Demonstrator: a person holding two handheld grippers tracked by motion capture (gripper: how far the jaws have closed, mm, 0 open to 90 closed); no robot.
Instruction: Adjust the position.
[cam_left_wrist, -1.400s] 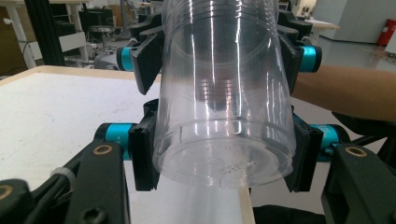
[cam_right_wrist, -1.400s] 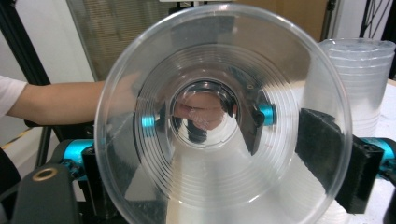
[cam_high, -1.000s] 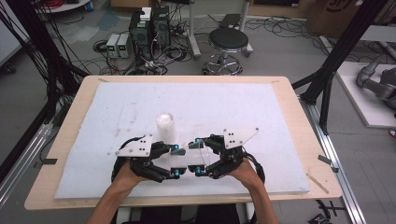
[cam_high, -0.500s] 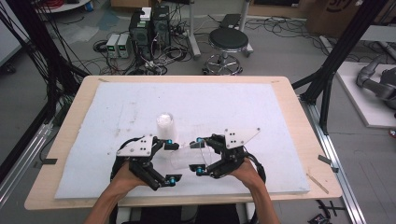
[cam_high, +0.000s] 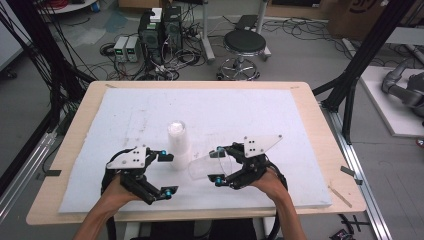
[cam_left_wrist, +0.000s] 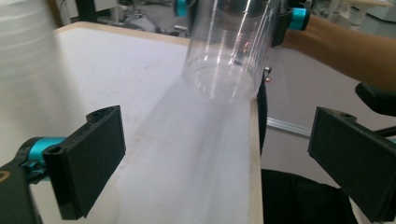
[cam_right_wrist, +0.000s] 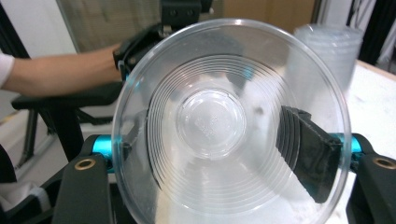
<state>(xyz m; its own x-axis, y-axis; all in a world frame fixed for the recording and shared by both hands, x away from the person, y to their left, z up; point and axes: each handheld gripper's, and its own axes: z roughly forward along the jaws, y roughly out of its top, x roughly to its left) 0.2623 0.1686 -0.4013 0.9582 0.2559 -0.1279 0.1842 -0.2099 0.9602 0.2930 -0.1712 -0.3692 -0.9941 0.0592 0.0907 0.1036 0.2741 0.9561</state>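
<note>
Here the right gripper (cam_high: 218, 165) is clamped on a clear cup (cam_high: 205, 167) held sideways, its base toward the left gripper (cam_high: 166, 173), whose jaws stand apart and empty; the cup stack (cam_high: 178, 142) stands upright just beside the left gripper, the nearer one

Robotics lab; PC towers (cam_high: 161, 27), floor cables (cam_high: 165, 60), stool (cam_high: 244, 45), black frame struts (cam_high: 367, 55).

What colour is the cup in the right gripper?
Clear, see-through plastic cup, with ringed ridges; best in the right gripper view.
</note>
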